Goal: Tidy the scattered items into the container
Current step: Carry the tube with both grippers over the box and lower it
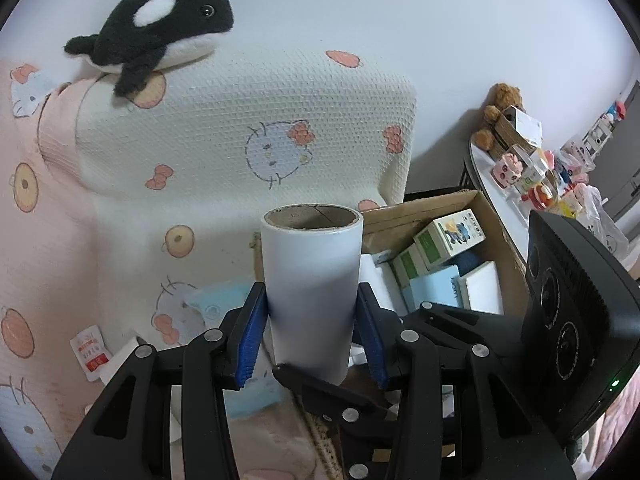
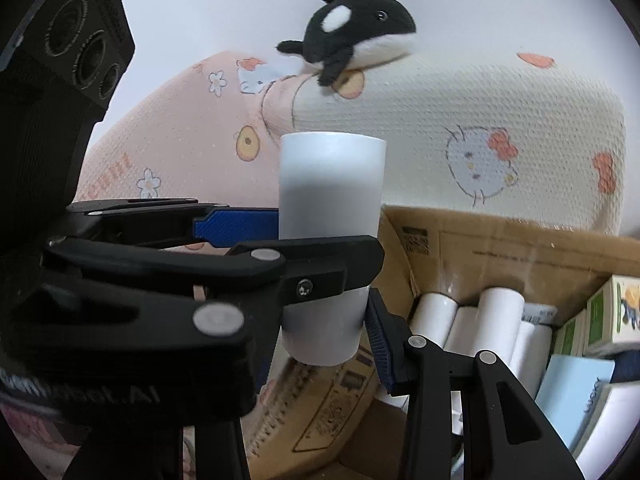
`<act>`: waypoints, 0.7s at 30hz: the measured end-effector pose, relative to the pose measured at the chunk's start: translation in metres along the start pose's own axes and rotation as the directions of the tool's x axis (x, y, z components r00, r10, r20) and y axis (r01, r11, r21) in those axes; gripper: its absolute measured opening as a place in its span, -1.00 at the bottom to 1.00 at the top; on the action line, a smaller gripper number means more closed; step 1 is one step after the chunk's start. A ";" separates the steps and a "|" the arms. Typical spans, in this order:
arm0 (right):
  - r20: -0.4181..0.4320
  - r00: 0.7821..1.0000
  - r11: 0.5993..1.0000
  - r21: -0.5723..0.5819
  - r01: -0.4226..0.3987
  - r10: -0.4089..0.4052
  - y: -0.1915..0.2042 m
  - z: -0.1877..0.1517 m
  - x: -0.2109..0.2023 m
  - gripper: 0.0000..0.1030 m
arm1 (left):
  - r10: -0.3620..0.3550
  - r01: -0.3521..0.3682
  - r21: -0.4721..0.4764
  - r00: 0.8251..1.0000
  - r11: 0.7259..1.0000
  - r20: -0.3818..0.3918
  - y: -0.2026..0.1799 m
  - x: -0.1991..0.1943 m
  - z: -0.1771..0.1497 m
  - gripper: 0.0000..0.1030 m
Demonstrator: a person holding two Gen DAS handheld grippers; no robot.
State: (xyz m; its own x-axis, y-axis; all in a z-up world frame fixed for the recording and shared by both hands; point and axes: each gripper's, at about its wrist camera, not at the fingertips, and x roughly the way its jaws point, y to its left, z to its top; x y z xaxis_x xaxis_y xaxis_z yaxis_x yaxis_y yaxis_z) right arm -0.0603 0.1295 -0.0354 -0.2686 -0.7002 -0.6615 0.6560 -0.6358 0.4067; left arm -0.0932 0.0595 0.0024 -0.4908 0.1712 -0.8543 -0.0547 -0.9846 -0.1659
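Observation:
A white roll with a cardboard core (image 1: pixel 312 280) stands upright between the blue pads of my left gripper (image 1: pixel 312 332), which is shut on it. The same roll (image 2: pixel 330 208) fills the middle of the right wrist view, with the left gripper's fingers (image 2: pixel 236 226) clamped across it. My right gripper (image 2: pixel 324 344) sits around the roll's lower end, its blue pad (image 2: pixel 380 344) close beside it; contact is unclear. The open cardboard box (image 1: pixel 500 236) lies right of the roll, holding small boxes and several white rolls (image 2: pixel 480 320).
A Hello Kitty pillow (image 1: pixel 248 128) rises behind, with an orca plush (image 1: pixel 160 28) on top. A sachet (image 1: pixel 90 352) and a blue packet (image 1: pixel 216 304) lie on the bed at left. A cluttered white table (image 1: pixel 532 176) stands at far right.

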 end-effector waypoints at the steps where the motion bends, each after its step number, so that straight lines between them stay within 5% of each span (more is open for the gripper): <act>1: -0.002 1.000 1.000 0.009 -0.003 0.003 -0.003 -0.002 -0.002 -0.26 | -0.002 0.002 0.001 1.000 1.000 -0.008 -0.002 0.002 0.000 -0.07; 21: -0.059 0.996 0.991 0.115 0.071 -0.065 -0.051 -0.021 -0.008 -0.26 | -0.083 0.082 -0.017 0.984 0.997 -0.160 -0.030 0.060 0.012 -0.07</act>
State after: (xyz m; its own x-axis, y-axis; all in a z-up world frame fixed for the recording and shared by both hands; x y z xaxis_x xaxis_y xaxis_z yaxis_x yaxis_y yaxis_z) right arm -0.0766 0.1737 -0.0642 -0.2682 -0.6369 -0.7228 0.5497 -0.7173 0.4281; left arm -0.1314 0.0993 -0.0378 -0.3389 0.2561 -0.9053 -0.0801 -0.9666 -0.2435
